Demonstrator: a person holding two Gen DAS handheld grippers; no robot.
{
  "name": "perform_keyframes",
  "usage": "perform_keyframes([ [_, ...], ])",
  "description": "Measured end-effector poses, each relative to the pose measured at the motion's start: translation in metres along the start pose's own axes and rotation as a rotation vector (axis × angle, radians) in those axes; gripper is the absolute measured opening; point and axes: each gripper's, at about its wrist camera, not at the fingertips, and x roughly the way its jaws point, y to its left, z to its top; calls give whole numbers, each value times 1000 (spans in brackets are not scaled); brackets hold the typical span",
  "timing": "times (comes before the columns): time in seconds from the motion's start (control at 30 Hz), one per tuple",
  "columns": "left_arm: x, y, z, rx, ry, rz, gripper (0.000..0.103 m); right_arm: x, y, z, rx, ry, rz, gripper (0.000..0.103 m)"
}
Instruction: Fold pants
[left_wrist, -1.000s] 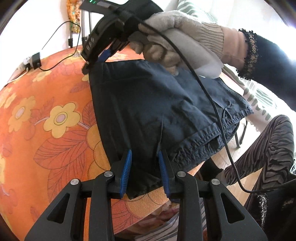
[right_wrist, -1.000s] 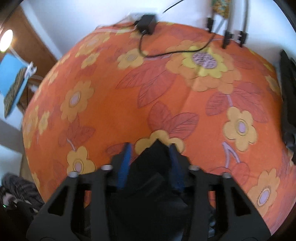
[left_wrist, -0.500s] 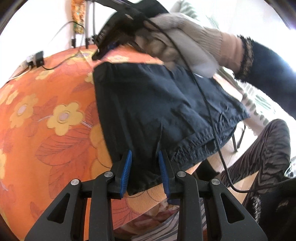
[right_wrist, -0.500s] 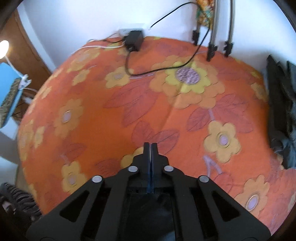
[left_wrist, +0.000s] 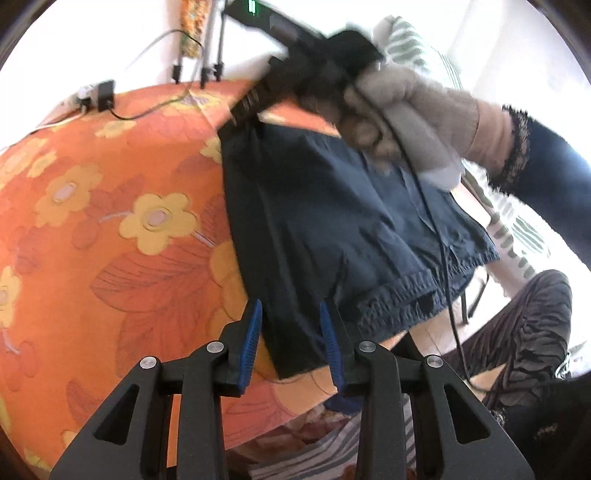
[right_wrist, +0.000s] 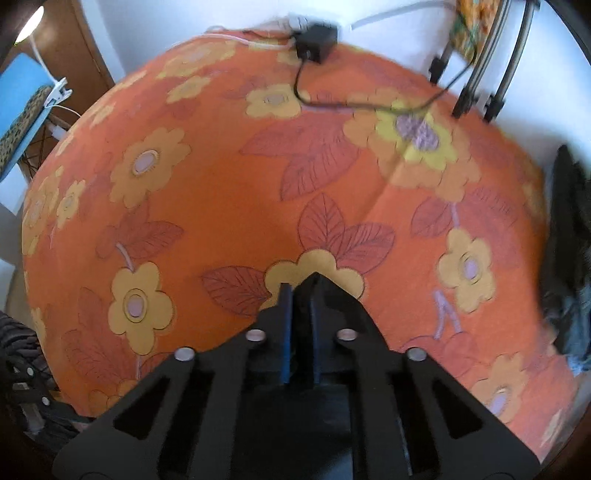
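We find the left gripper (left_wrist: 290, 334) spread astride the near corner of the folded pants (left_wrist: 332, 229), its jaws just opened further with cloth between but unpressed, and the right gripper (right_wrist: 297, 295), just closed, pressed together at the far corner, seemingly nipping dark cloth. In our judgement both should lift away cleanly without dragging the fold. The pants overhang the orange floral counter (left_wrist: 110, 236) toward 5 o'clock; open room lies from 9 to 11.

No readable text, label, brand, number or sign is found in either view. Pale markings are seen on the side of the right gripper (left_wrist: 255, 105) near the top centre, but they are too blurred to be read.
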Motion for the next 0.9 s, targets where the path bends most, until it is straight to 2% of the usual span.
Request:
perform_keyframes([
  [0.03,3,-3,-1,14,5,-5,28,-6,-1,1,11,-18,4,5],
  [0.1,5,-8,-2,43,6,3,14,-17,-4,3,27,-57,2,4],
  [0.23,5,-21,-5,106,-9,21,8,-9,-11,9,66,-41,-10,4],
  [0.33,6,-25,-7,140,-8,42,8,8,-14,10,83,-36,-31,3],
  [0.43,-2,-17,-1,101,-4,1,9,15,-26,10,143,-27,42,4],
  [0.53,-17,-3,5,44,-50,-10,12,-9,-43,4,231,-78,50,22],
  [0.57,-20,1,7,25,-58,-13,15,-23,-47,-2,251,-110,40,26],
  [0.7,-21,12,17,-15,-61,0,15,-65,-41,-38,258,-163,70,26],
  [0.77,-15,11,21,-17,-44,-2,16,-74,-28,-61,244,-153,89,26],
  [0.87,0,19,28,-75,-4,-19,27,-77,-6,-93,236,-127,102,26],
  [0.9,4,22,29,-95,8,-30,28,-76,0,-103,242,-117,107,26],
])
